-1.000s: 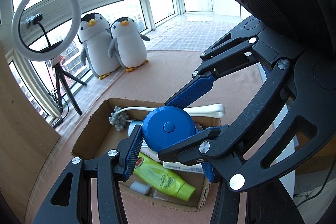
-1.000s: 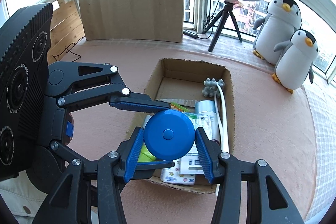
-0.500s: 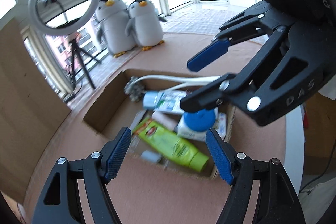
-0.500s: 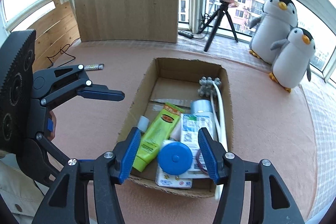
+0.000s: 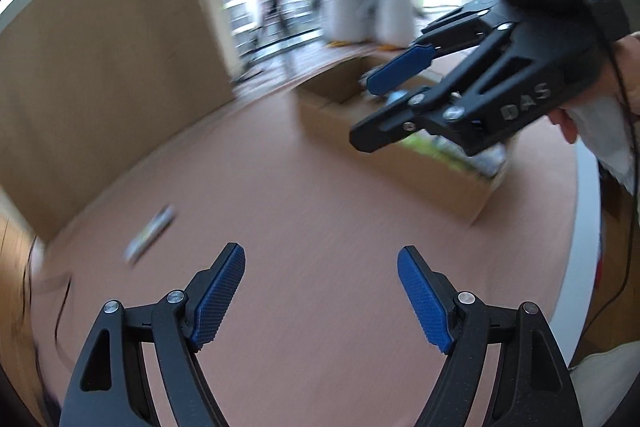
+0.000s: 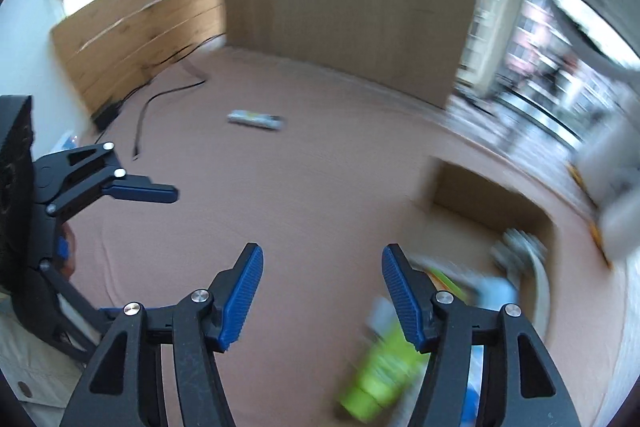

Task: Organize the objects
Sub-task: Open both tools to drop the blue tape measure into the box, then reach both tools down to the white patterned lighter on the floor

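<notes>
both tools wide apart and empty, facing a stray tube.
small tube (image 6: 256,120) lies flat on the tabletop (image 6: 320,187) at 12 o'clock; likely light, slightly slick; pinch across its middle.

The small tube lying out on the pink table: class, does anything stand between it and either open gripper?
Nothing visible does. The small tube lies alone on the bare table. The right gripper and left gripper are both open and empty; the cardboard box sits off to the side.
</notes>
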`<state>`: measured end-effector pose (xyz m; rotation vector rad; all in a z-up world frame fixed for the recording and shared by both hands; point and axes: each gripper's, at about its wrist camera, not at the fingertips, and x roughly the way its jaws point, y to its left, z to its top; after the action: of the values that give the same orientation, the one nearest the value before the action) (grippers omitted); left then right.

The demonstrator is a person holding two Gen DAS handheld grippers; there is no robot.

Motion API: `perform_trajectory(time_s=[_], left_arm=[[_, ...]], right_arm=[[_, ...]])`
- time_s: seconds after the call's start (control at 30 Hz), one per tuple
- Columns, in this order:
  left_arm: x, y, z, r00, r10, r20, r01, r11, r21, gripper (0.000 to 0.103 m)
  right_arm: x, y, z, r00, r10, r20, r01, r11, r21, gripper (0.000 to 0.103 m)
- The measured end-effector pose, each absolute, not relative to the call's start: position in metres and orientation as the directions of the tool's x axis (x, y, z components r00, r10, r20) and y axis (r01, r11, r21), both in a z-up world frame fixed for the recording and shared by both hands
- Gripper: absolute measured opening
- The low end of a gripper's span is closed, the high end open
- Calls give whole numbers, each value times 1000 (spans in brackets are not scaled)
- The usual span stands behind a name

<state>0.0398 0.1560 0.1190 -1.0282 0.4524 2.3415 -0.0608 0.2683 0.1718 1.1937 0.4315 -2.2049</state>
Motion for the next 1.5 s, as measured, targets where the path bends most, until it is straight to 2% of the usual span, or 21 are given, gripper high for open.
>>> perform_trajectory(time_s=[0.13,0.33,0.53,0.63,0.67,0.73,0.8,1.03,1.33,1.5], left_arm=[[56,85,112,-586,290,-757,-460,-888,15,86],[85,8,99,-601,224,-767,-287,-956,-55,86],[107,-32,93,-610,189,-769,-180,-979,-98,86],[111,-38,92,-611,173,-772,-162,-983,-92,86],[112,-40,93,-612,170,-772,-156,-983,-93,86],[115,-38,95,-614,172,-771,-151,-984,-99,86],[111,-34,95,-610,184,-771,-150,-982,-116,87],[96,-36,91,-574,236,-784,-86,-970,-228,91],[80,-47,65,-465,282,-839,133,-915,-382,91],[79,-22,63,-448,287,-847,113,-921,-372,91]], right_arm=[[-89,179,133,-374,-315,-872,775,-623,-107,58],[-154,100,73,-336,-210,-918,865,-454,-213,58],[-198,80,73,-299,-267,-916,918,-344,-200,58],[-207,74,72,-241,-293,-925,935,-324,-142,57],[-208,74,72,-223,-296,-929,936,-333,-119,54],[-207,74,71,-168,-307,-937,930,-363,-48,32],[-197,75,72,-165,-316,-934,922,-385,-32,23],[-131,82,72,-190,-320,-928,868,-497,-6,23],[18,124,73,-259,-353,-899,732,-679,56,23],[72,125,71,-328,-337,-883,711,-703,4,23]])
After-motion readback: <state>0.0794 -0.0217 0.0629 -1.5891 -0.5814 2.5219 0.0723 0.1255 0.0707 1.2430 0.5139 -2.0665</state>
